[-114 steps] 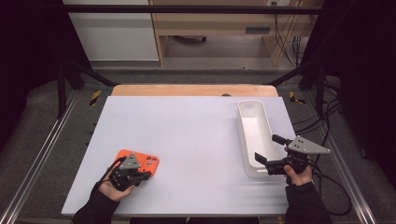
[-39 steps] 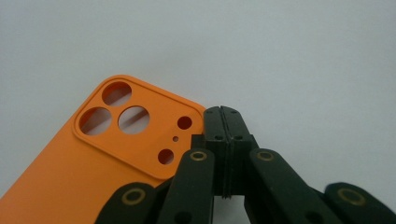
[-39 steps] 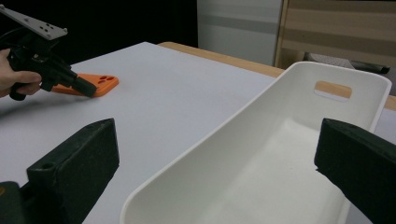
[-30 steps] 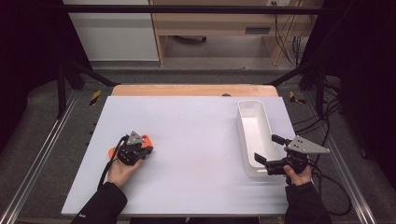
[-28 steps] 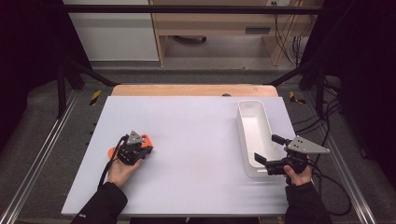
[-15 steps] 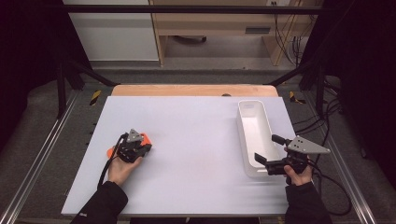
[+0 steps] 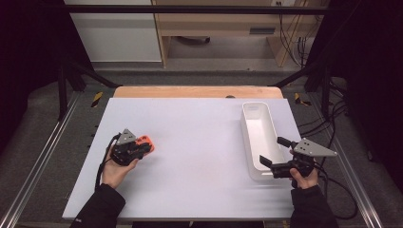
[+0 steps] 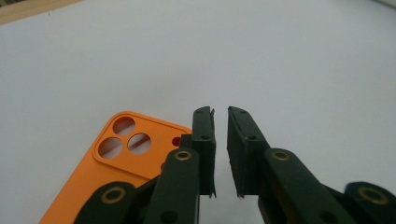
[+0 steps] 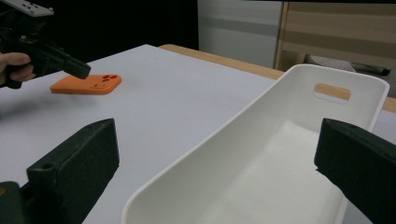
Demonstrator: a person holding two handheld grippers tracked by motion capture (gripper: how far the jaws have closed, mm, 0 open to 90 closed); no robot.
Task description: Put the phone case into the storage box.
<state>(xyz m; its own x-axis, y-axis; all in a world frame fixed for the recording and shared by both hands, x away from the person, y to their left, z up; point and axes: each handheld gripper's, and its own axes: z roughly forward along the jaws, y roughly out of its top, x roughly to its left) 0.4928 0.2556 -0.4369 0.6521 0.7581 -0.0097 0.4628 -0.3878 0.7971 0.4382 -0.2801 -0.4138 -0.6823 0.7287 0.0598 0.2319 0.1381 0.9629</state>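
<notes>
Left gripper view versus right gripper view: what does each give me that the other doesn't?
The left gripper view alone shows the left gripper up close, its jaws a narrow gap apart with nothing between them, and the phone case's three round camera holes. The right gripper view alone shows the white bin between the right gripper's wide-open jaws, and the left hand farther off. Both show the orange phone case lying flat on the white table.

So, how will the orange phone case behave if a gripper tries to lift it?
The orange phone case looks thin, hollow and probably light. It lies flat on the table, so a jaw may struggle to get under it. It might slide or bend slightly.
</notes>
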